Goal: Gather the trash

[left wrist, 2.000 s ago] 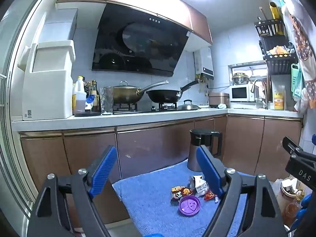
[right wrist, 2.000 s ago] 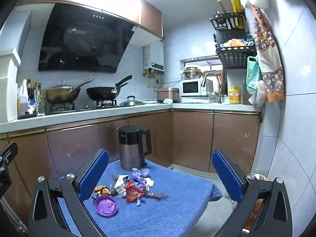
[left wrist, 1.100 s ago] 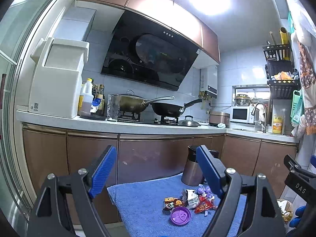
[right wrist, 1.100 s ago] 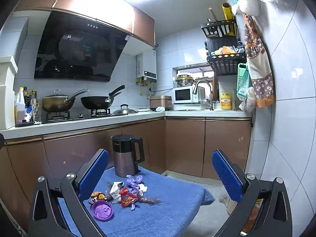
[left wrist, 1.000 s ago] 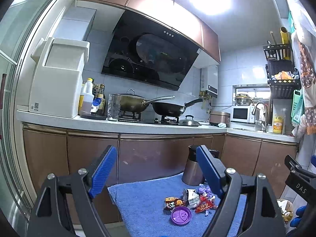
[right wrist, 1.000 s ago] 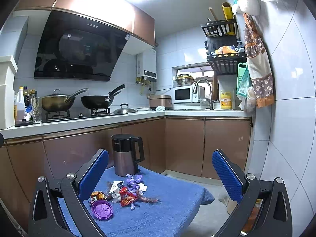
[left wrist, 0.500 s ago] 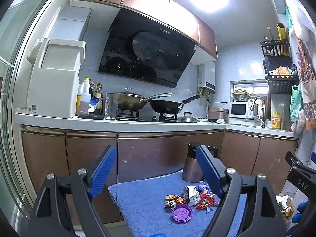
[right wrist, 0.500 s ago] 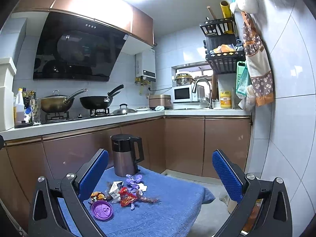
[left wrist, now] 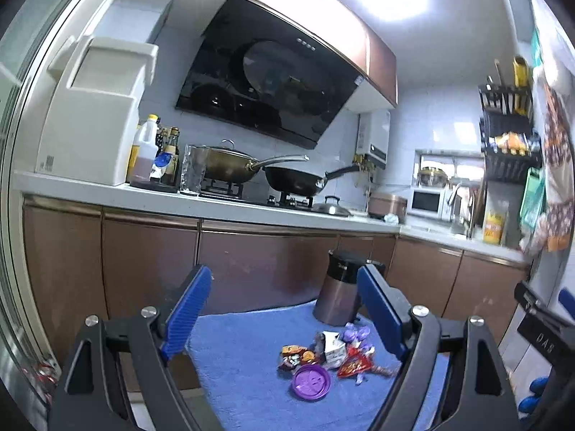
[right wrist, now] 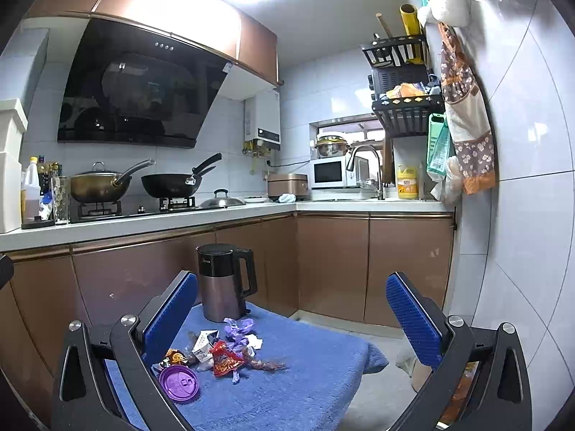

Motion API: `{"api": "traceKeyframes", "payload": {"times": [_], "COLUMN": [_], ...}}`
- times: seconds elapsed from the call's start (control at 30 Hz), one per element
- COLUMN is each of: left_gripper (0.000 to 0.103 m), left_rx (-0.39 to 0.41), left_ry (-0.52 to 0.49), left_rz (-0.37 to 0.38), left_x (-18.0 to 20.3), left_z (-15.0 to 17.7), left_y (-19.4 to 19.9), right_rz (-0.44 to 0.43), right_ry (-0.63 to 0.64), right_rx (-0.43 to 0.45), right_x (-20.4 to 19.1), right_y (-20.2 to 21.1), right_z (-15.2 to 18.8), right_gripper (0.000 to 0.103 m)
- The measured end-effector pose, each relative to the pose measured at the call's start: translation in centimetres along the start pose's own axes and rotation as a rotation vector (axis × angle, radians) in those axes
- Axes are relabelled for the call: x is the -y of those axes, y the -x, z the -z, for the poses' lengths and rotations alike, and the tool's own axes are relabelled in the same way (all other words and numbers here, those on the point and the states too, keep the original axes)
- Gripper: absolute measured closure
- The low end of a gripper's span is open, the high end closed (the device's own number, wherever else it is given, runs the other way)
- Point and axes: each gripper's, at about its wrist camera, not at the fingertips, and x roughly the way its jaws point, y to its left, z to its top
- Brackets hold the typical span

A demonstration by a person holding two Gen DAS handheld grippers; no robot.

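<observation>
Both the left hand-held gripper [left wrist: 284,318] and right hand-held gripper [right wrist: 293,314] are hovering wide open, holding nothing. The red snack wrapper [right wrist: 224,359], lying at five o'clock from the kettle [right wrist: 222,282], is probably light and crinkly; pinching its flat middle looks best.

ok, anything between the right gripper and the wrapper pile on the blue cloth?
Nothing visible. The right gripper hangs open above the blue cloth, and the wrapper pile lies exposed below its left jaw. The kettle stands behind the pile, not in the path.

Bright ceiling glare, fisheye-warped dark edges
</observation>
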Motion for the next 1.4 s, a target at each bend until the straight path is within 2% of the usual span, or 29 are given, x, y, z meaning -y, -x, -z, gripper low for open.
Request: {"api": "traceKeyframes", "payload": {"times": [0.17, 0.27, 0.47, 0.7, 0.87, 0.93, 1.07, 1.17, 1.2, 1.33, 1.4], "left_gripper": [0.02, 0.02, 0.02, 0.02, 0.02, 0.02, 0.02, 0.021, 0.021, 0.021, 0.022], "left_rx": [0.023, 0.004, -0.069, -0.197, -0.24, -0.282, -0.43, -0.538, -0.576, -0.713, -0.759], "left_ry": [0.015, 0.005, -0.055, -0.049, -0.037, -0.029, -0.009, -0.022, -0.023, 0.009, 0.026], "left_rz": [-0.014, -0.011, -0.001, 0.027, 0.015, 0.02, 0.06, 0.07, 0.077, 0.117, 0.129], "left_x": [-0.1, 0.0, 0.6, 0.4, 0.0, -0.2, -0.5, -0.4, -0.4, -0.5, -0.7], "left_z": [0.5, 0.7, 1.4, 3.6, 4.9, 5.6, 8.7, 11.8, 12.9, 16.9, 18.4], "left_y": [-0.5, -1.2, -3.2, -7.0, -9.4, -10.9, -15.1, -18.1, -19.1, -22.8, -24.2], "right_rz": [0.002, 0.006, -0.002, -0.01, -0.028, -0.058, -0.14, -0.198, -0.209, -0.272, -0.297], "right_ry": [0.0, -0.003, -0.007, -0.024, -0.043, -0.049, -0.057, -0.074, -0.079, -0.112, -0.119], "right_rx": [0.001, 0.003, -0.005, -0.03, -0.082, -0.114, -0.224, -0.356, -0.394, -0.566, -0.629], "right_x": [-0.2, -0.3, -0.3, 0.0, 0.2, 0.0, -0.5, -0.9, -1.1, -2.2, -2.8], "right_y": [-0.5, -0.9, -2.1, -4.4, -7.0, -8.1, -11.3, -14.8, -15.8, -20.1, -22.0], "right_z": [0.3, 0.5, 1.2, 2.9, 4.3, 5.0, 7.1, 9.8, 10.7, 15.1, 17.1], "right_gripper": [0.0, 0.0, 0.0, 0.0, 0.0, 0.0, 0.0, 0.001, 0.004, 0.031, 0.033]}}
